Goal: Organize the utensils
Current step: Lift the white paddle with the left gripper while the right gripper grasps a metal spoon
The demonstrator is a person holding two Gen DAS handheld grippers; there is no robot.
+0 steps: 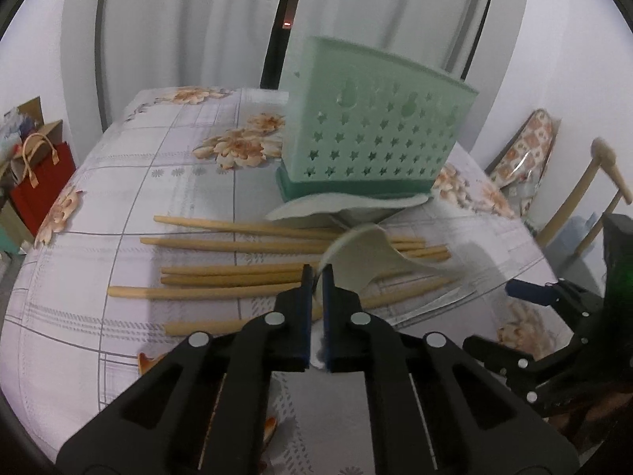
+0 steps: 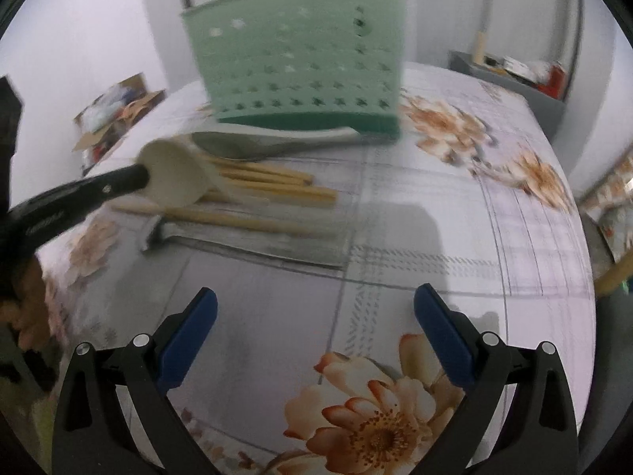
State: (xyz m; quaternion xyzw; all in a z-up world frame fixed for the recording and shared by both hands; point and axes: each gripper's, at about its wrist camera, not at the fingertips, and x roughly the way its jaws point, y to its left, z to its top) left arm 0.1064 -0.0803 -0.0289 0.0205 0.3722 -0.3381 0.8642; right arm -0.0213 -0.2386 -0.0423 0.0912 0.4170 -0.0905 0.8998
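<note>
1. Left gripper (image 1: 315, 273): fingers (image 1: 305, 277) closed on the thin edge of a white spoon (image 1: 366, 259); bowl of spoon raised clear of the bench (image 1: 158, 182), tilted, projecting past the fingertips.
2. Same spoon in right wrist view (image 2: 174, 176): held at the tip of the left gripper (image 2: 138, 178), which enters from the left; spoon above the near ends of the chopsticks.
3. Right gripper (image 2: 316, 304): fingers (image 2: 190, 336) spread wide, nothing between them; positioned over bare floral cloth (image 2: 376, 415) at the near side of the bench. Also visible at right edge of left wrist view (image 1: 526, 291).
4. Wooden chopsticks (image 1: 237, 269): several, lying loose and roughly parallel on the bench, between the left gripper and the holder; a few cross one another at the right ends.
5. Green utensil holder (image 1: 372, 134): upright at the far side of the bench, star-shaped perforations in the wall, darker green base. Contents cannot be determined.
6. Second white spoon (image 1: 336, 208): lying on the bench just in front of the holder's base, at the far edge of the chopsticks. Contact with the base cannot be confirmed.
7. Metal utensil (image 2: 245, 245): flat, grey, lying on the bench on the near side of the chopsticks; kind unclear owing to blur.
8. Surroundings: red bag (image 1: 39, 182) beyond the left edge of the bench; wooden chair (image 1: 593, 198) at right.
</note>
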